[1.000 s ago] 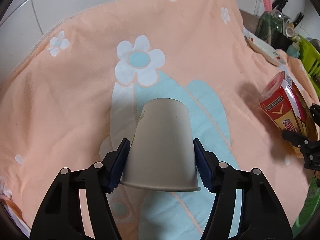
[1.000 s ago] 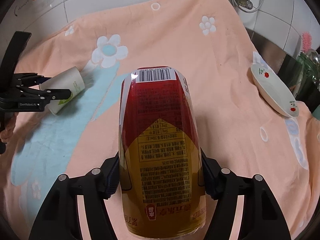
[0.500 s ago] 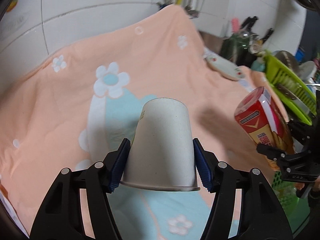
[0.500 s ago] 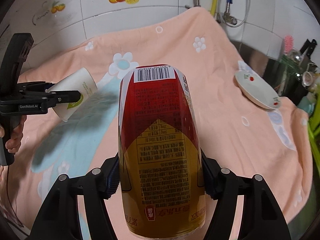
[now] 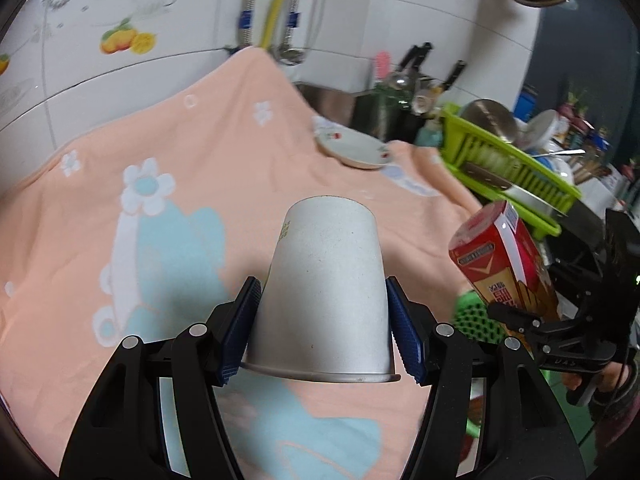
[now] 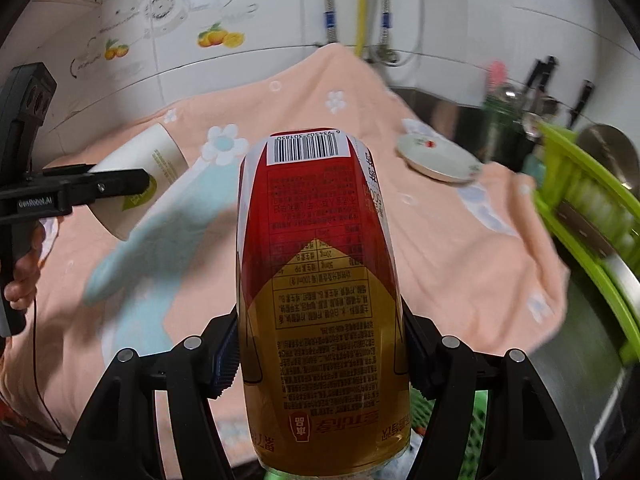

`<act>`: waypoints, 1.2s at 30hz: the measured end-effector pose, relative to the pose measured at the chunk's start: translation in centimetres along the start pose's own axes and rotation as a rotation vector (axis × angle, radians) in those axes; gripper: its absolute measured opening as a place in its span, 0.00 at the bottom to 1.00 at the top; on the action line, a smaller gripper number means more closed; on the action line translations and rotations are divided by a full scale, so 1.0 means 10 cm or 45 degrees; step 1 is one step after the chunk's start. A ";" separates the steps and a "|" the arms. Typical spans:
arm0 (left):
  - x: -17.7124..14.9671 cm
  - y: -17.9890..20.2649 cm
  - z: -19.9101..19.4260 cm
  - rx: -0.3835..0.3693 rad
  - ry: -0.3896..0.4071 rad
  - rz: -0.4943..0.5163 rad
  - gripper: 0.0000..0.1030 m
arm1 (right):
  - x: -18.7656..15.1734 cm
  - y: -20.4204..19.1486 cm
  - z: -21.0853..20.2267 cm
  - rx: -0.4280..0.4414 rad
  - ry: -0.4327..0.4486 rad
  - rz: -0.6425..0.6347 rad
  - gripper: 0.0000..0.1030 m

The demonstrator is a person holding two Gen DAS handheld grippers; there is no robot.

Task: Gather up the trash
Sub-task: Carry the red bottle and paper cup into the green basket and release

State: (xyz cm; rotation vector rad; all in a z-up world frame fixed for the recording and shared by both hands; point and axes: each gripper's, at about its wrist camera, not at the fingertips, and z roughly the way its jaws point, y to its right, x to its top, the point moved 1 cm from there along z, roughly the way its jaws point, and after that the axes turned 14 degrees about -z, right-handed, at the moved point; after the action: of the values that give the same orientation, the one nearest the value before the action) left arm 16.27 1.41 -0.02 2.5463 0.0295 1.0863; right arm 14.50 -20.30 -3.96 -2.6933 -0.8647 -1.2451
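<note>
The worktop is draped in a soft peach cloth (image 5: 248,128) with a napped surface, printed with white flowers and pale blue patches. Behind it stands a glossy white tiled wall (image 6: 280,12) with fruit decals and corrugated metal hoses. A shallow white plate (image 5: 354,150) with small red motifs lies on the cloth near its far right edge. Beyond it sits a lime-green slotted plastic rack (image 5: 508,164) holding steel cookware.

The cup (image 5: 324,292) is paper, matt grey-white, a tapered cylinder with a rolled rim. It is held off the cloth, base pointing away from the camera and rim towards it. The can (image 6: 320,288) is a smooth, glossy cylinder, red in its far half and gold in its near half, with a white barcode panel and dense fine print. It is also held clear of the cloth.

The left gripper (image 5: 322,328) is clamped on the cup, its blue ribbed pads (image 5: 240,332) pressing the cup's sides near the rim. The right gripper (image 6: 320,354) is clamped on the can at mid-body. Both point downward over the cloth. In the right wrist view, a hand (image 6: 24,276) grips the left tool's handle at far left. A green perforated basket (image 5: 474,316) shows below the can.
</note>
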 end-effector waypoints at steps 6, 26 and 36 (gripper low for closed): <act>-0.16 0.38 0.00 -0.088 -0.014 0.053 0.60 | -0.51 0.18 -0.35 -0.142 -0.023 0.048 0.62; -0.61 1.43 0.32 -0.253 -0.162 0.202 0.60 | -1.28 0.73 -0.70 -0.255 -0.012 0.336 0.68; -0.92 1.80 0.57 -0.289 -0.277 0.267 0.61 | -1.47 0.77 -1.14 -0.353 0.041 0.332 0.71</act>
State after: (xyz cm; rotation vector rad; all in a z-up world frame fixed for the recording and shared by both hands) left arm 11.57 -18.70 -3.84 2.4828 -0.4028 0.8227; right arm 2.92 -36.70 -5.40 -2.8623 -0.3409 -1.4315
